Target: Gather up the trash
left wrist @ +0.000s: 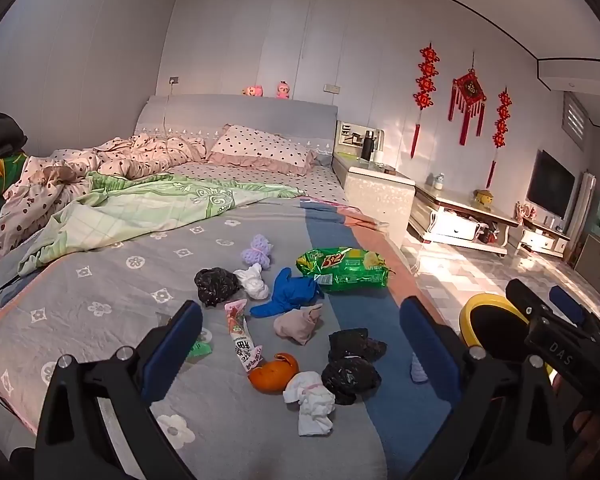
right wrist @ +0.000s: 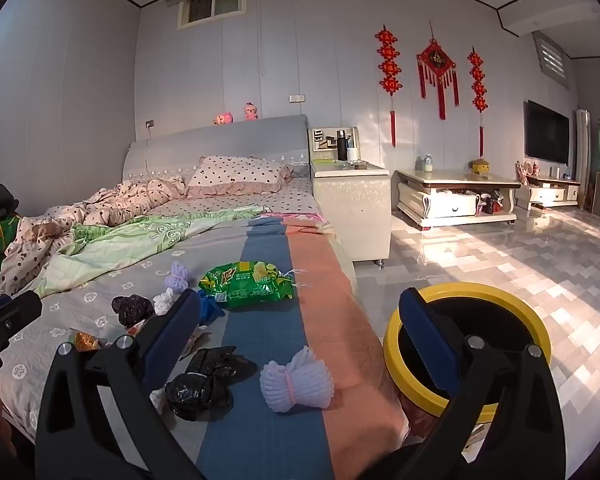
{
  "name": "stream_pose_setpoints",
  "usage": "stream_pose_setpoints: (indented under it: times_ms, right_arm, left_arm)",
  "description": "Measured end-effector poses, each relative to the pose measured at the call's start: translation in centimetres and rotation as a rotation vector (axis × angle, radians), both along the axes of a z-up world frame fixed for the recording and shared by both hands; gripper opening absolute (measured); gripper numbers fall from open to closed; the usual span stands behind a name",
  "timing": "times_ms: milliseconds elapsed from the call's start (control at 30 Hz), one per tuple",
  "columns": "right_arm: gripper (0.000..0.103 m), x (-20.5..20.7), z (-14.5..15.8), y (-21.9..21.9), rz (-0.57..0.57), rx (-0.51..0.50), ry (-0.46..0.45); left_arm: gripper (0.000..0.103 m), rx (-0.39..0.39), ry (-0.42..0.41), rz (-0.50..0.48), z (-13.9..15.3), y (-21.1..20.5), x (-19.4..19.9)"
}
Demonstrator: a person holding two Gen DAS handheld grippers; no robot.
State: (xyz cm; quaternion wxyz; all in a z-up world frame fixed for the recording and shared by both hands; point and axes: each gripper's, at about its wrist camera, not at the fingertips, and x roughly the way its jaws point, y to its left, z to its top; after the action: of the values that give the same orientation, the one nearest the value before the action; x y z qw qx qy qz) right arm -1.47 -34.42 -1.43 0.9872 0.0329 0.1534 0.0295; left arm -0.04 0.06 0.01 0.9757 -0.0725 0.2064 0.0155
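Trash lies scattered on the near end of the bed (left wrist: 100, 280), on a grey flower-print cover with blue and salmon stripes. Green snack bag (left wrist: 342, 270) sits farthest back, on the blue stripe. Just left of it a blue crumpled glove (left wrist: 288, 294), then a white wad (left wrist: 254, 280) touching a black crumpled bag (left wrist: 216, 286); a lilac foam net (left wrist: 256, 250) sits behind those. Nearer: a long snack wrapper (left wrist: 242, 338), a beige wad (left wrist: 298, 324), an orange peel (left wrist: 272, 372), a white tissue wad (left wrist: 310, 402), and two black plastic bags (left wrist: 352, 362), one touching the other.

Right wrist view shows a second lilac foam net (right wrist: 296, 380), tied with a pink band, at the blue-salmon stripe border near the bed edge, black bags just left of it.

Yellow-rimmed bin (right wrist: 468, 344) with dark inside stands on the tiled floor just beside the bed.

Left gripper (left wrist: 300, 332) hovers over the trash pile, jaws spread wide, nothing between the pads. Right gripper (right wrist: 300, 328) also spread wide and empty, one finger over the bed, the other over the bin rim.

Unmade quilts and a polka-dot pillow (left wrist: 260, 148) lie farther up the bed.
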Motion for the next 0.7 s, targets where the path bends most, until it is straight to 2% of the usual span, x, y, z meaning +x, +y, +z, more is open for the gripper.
stream_pose_setpoints:
  times_ms: [533, 700]
  right_arm:
    - [0.095, -0.1, -0.3, -0.2, -0.003, 0.008, 0.011]
    - [0.095, 0.1, -0.3, -0.2, -0.001, 0.009, 0.014]
  left_arm:
    - [0.096, 0.0, 0.0, 0.0, -0.3, -1.2, -0.6]
    - [0.096, -0.019, 0.007, -0.001, -0.3, -0.1, 0.1]
